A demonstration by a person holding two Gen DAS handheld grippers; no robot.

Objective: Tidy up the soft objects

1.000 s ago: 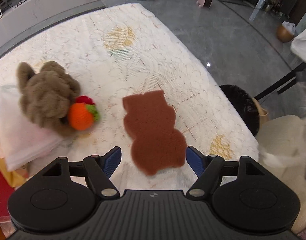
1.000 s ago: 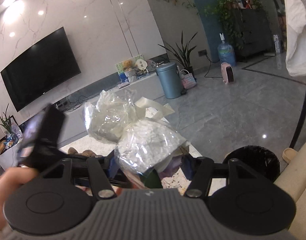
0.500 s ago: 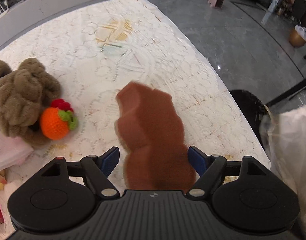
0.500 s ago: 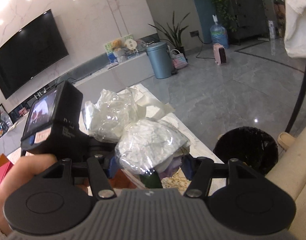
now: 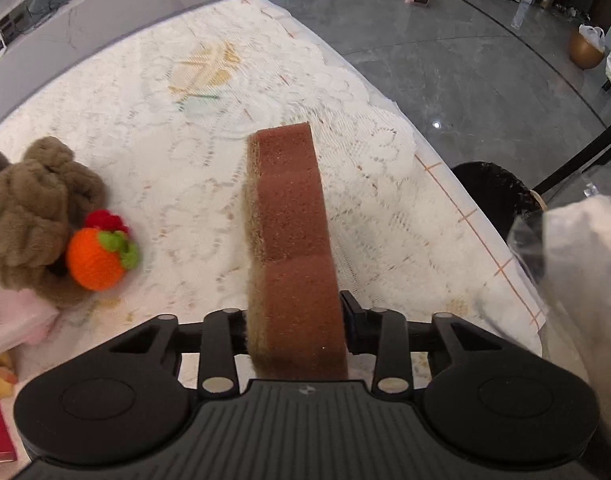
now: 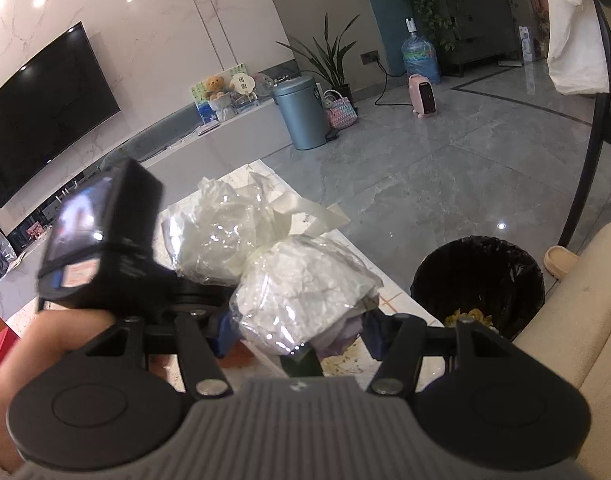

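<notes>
Brown sponge (image 5: 293, 248) stands on edge above the table (image 5: 153, 92), pinched by the left gripper (image 5: 295, 332), whose jaws have just closed on it for lifting; the right gripper (image 6: 295, 334) clasps a plastic bag (image 6: 305, 292), probably the destination.

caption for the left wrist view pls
Left gripper, jaws just closed, pinches a brown sponge on edge above the lace tablecloth.

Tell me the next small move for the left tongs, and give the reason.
Probably lift it slightly. The left tongs have just closed on the brown sponge, now on edge between them above the lace tablecloth. The right tongs already hold the clear plastic bag.
</notes>
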